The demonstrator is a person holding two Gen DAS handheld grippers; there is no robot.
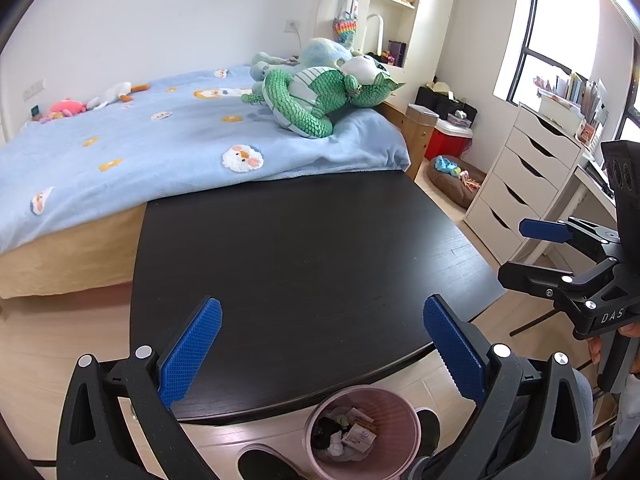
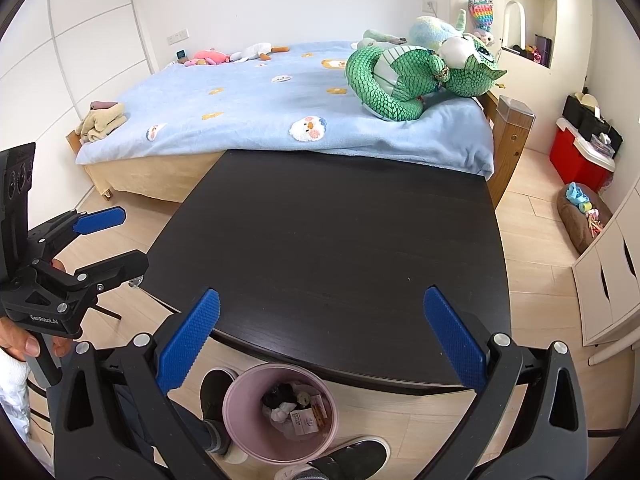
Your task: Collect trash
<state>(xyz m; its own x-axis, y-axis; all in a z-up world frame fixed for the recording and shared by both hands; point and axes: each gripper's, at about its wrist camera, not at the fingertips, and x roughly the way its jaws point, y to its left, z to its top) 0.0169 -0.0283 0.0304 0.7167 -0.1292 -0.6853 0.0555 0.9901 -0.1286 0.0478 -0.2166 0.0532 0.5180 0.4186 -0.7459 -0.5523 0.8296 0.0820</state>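
Note:
A pink waste bin (image 1: pixel 394 408) (image 2: pixel 256 378) stands on the floor below the near edge of the dark table (image 1: pixel 300 248) (image 2: pixel 340 240). Crumpled paper, small cartons and dark scraps (image 1: pixel 348 434) (image 2: pixel 296 408) lie inside it. My left gripper (image 1: pixel 322 344) hangs open above the table's near edge, with nothing between its blue pads. My right gripper (image 2: pixel 320 336) is also open and holds nothing. Each shows in the other's view: the right gripper (image 1: pixel 524 254) at the far right, the left gripper (image 2: pixel 130 238) at the far left, held by a hand (image 2: pixel 28 344).
A bed with a blue blanket (image 1: pixel 140 140) (image 2: pixel 260 100) touches the table's far edge; a green dragon plush (image 1: pixel 316 100) (image 2: pixel 400 80) lies on it. White drawers (image 1: pixel 516 184), a red cooler (image 2: pixel 580 160) and a brown cushion (image 2: pixel 584 216) are at the right. The person's shoes (image 2: pixel 216 394) flank the bin.

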